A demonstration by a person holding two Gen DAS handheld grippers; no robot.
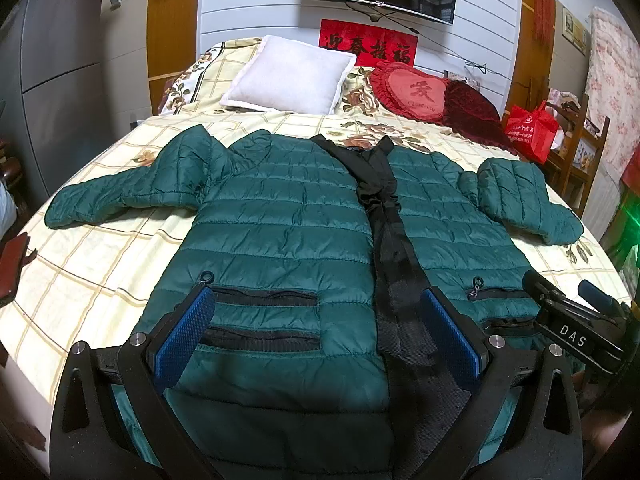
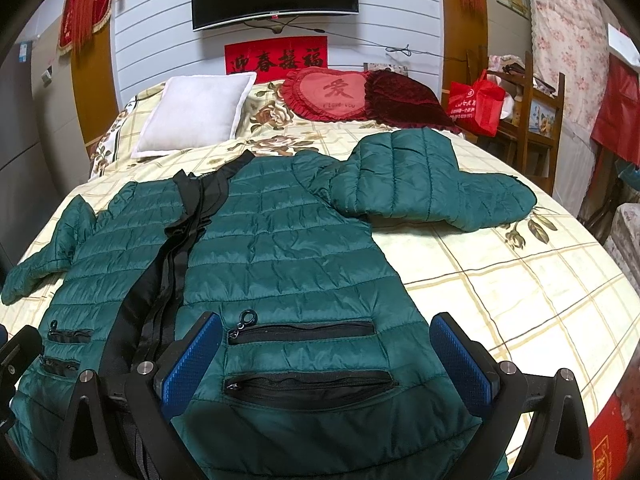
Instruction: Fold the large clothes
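Left gripper: jaws spread wide, blue pads either side of the jacket's lower left panel, over its two zip pockets. Nothing is clamped; whether the pads touch the fabric cannot be told. Right gripper: likewise wide open, straddling the lower right panel and its two zip pockets, holding nothing.

Green quilted jacket: lies front-up and spread flat on the bed, hem nearest the grippers, collar toward the pillows. The black front placket runs up the middle, closed or nearly so. Left sleeve extends outward and bends; right sleeve is doubled at the elbow, lying beside the body.

Progress, judged: laying-out appears finished; no fold of the body is made. Sleeves in, sides over and hem-to-collar folds all remain. Both grippers sit at the hem, so a hem grasp seems the step in hand.

Containers: a red bag stands on wooden furniture off the bed's far right corner; contents not visible. Jacket pockets appear flat; the lower right one gapes slightly, showing nothing inside.

Beyond: white pillow, red heart cushion.
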